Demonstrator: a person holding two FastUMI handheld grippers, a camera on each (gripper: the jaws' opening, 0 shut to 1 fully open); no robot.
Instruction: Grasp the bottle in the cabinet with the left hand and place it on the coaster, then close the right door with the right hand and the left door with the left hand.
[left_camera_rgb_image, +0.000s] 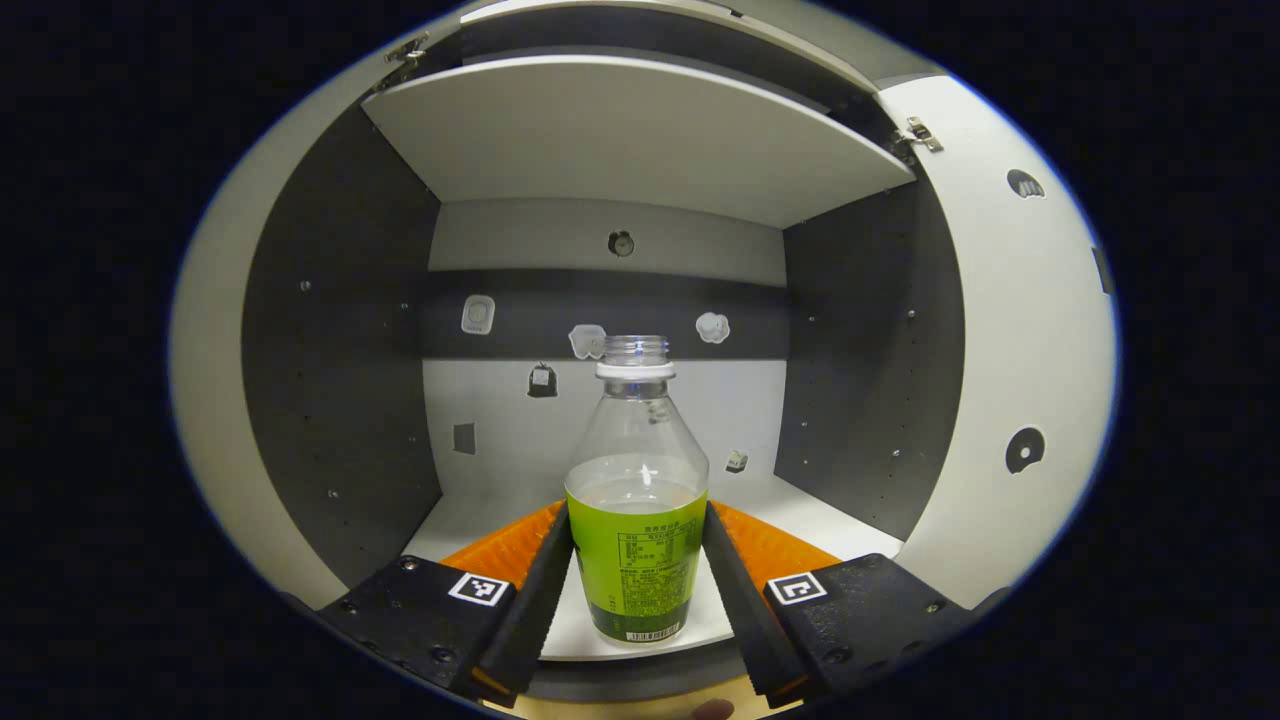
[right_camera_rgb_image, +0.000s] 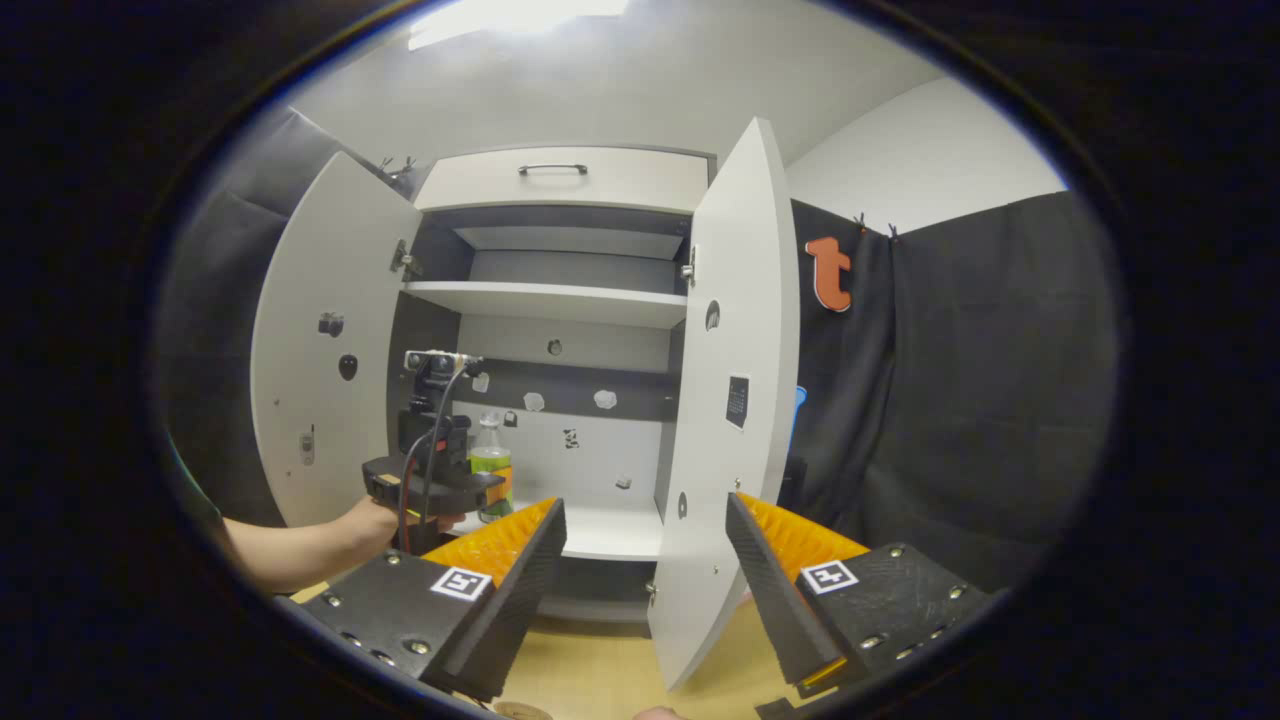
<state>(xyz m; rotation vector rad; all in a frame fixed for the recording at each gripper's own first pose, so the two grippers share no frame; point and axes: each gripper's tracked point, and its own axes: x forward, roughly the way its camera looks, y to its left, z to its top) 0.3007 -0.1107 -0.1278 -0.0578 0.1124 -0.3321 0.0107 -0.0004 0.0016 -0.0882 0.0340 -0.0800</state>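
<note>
Left gripper, jaws spread astride the uncapped, part-filled bottle near the cabinet shelf's front edge: light, smooth, squeezable, spillable; grip the labelled body, upright. Right gripper: jaws spread, empty

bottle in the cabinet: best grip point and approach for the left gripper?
Grip the bottle on its labelled lower body, coming straight in from the open front. It stands upright near the shelf's front edge, and that part is straight-sided and widest; the shoulder tapers and the neck is narrow. The left gripper already brackets the label, one finger on each side; whether they press yet is unclear.
</note>
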